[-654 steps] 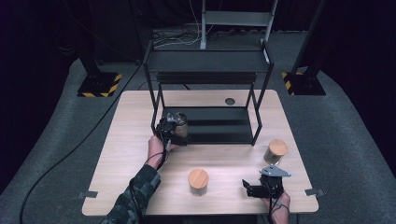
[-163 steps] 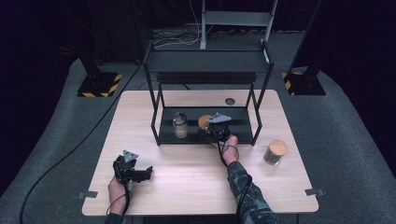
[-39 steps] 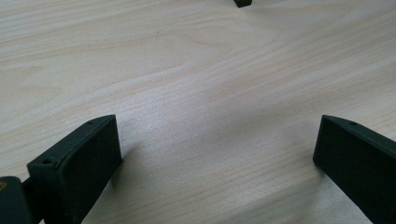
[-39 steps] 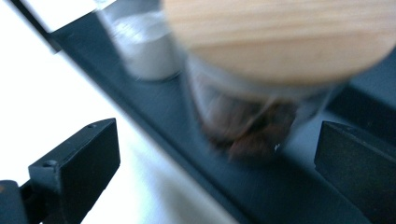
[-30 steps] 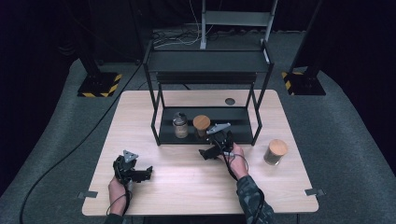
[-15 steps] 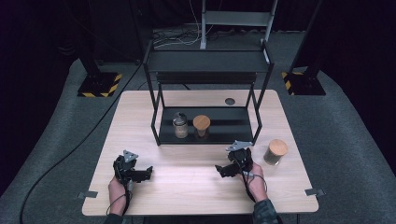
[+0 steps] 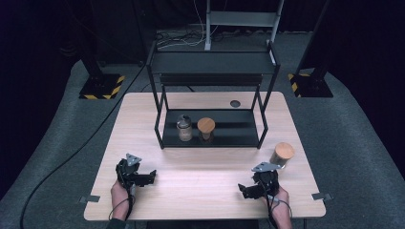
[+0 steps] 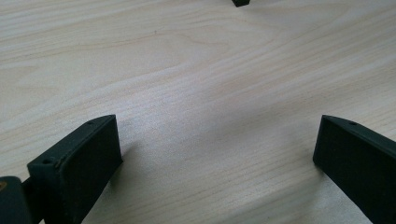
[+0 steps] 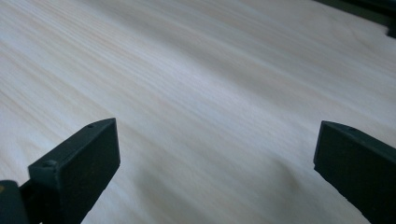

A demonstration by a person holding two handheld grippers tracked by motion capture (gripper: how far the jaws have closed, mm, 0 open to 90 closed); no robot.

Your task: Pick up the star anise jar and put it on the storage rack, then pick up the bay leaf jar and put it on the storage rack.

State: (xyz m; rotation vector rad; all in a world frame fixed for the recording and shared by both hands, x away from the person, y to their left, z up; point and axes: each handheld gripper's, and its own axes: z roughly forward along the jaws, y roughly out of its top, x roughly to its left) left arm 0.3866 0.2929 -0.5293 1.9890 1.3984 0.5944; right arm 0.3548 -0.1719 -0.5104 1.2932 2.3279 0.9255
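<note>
Two jars stand side by side on the lower shelf of a black metal rack (image 7: 212, 136): a jar with a grey lid (image 7: 184, 128) and, to its right, a jar with a wooden lid (image 7: 206, 129). A third wooden-lidded jar (image 7: 282, 154) stands on the table at the right, outside the rack. My left gripper (image 7: 152, 174) rests near the table's front left, open, jaws wide over bare wood (image 8: 215, 116). My right gripper (image 7: 242, 190) sits at the front right, just below the third jar, open with nothing between its jaws (image 9: 215, 140).
The wooden table (image 7: 210, 176) has a round cable hole (image 7: 235, 103) behind the rack. The rack's upper shelf (image 7: 212, 62) overhangs the lower one. Dark stands with yellow-black striped feet (image 7: 101, 86) flank the table on the carpet.
My right gripper has pulled back from the rack's lower shelf to the front right of the table, leaving the wooden-lidded jar beside the grey-lidded one. The left gripper has stayed still.
</note>
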